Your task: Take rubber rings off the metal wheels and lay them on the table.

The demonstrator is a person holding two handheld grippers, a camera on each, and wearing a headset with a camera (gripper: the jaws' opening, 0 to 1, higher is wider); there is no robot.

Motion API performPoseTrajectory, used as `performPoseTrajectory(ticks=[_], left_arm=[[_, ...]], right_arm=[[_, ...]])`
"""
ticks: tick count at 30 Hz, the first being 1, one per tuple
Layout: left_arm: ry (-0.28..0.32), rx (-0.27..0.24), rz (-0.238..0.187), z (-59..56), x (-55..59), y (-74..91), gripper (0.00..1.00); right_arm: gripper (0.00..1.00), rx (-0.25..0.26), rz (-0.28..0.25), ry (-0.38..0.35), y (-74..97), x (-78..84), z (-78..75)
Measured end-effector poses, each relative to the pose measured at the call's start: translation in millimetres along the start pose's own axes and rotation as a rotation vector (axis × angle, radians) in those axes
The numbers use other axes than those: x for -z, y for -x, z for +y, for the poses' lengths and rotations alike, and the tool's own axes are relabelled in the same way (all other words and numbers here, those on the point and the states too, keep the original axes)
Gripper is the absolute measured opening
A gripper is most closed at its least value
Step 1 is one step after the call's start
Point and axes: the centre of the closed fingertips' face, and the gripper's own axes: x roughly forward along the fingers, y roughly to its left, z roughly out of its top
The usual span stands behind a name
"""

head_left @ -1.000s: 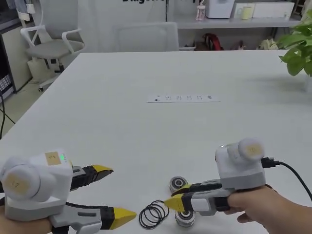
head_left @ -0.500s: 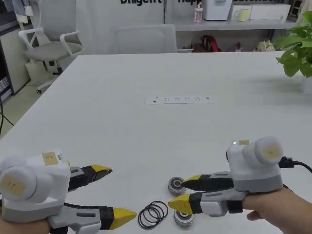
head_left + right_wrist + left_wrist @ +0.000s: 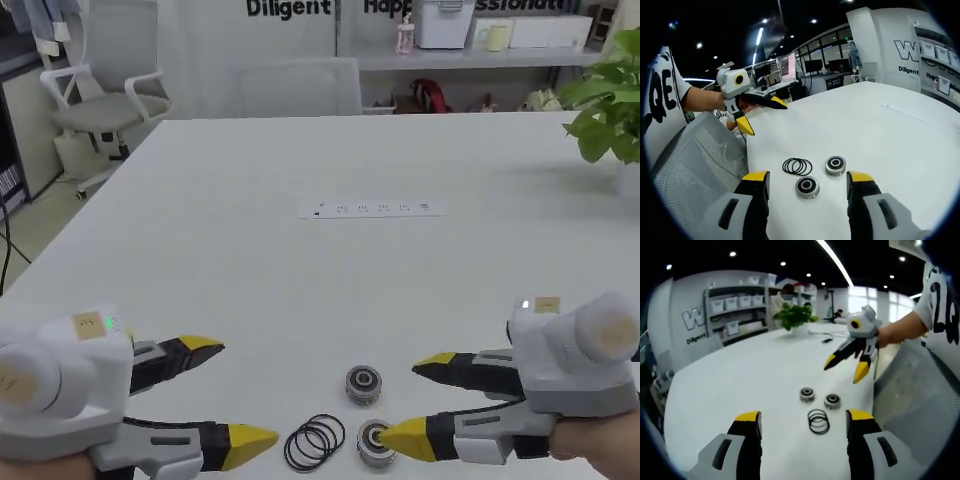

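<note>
Two metal wheels lie on the white table near its front edge: one (image 3: 363,383) farther back, one (image 3: 373,441) nearer, beside my right gripper's lower fingertip. A small pile of black rubber rings (image 3: 314,440) lies flat just left of the nearer wheel. My left gripper (image 3: 237,392) is open at the lower left, its tips pointing right toward the rings. My right gripper (image 3: 412,402) is open at the lower right, pointing left, empty. The left gripper view has the rings (image 3: 818,420) and both wheels (image 3: 807,394) (image 3: 832,401) ahead of the jaws. In the right gripper view, rings (image 3: 797,166) and wheels (image 3: 807,186) (image 3: 835,165) lie between the jaws.
A flush power strip (image 3: 370,208) sits mid-table. A potted plant (image 3: 607,98) stands at the far right edge. Office chairs (image 3: 95,85) and a shelf with appliances are beyond the table. A mesh chair back (image 3: 695,165) is near the front edge.
My right gripper has drawn back to the right and opened, leaving the nearer wheel on the table. The left gripper has barely moved. The head camera shifted slightly.
</note>
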Motion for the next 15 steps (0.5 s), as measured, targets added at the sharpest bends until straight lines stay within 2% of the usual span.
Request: performPoseTrajectory(ticks=[6,15], left_arm=[[0.003,-0.004,0.002,-1.6,2.2,2.7,0.70],[0.003,-0.008,0.001,-5.4,3.9,6.8,0.70]], right_arm=[[0.62,0.043,0.009,0.010,15.9,8.3,-7.9],[0.66,0.090,0.033,0.042,34.3,20.4,-11.4]])
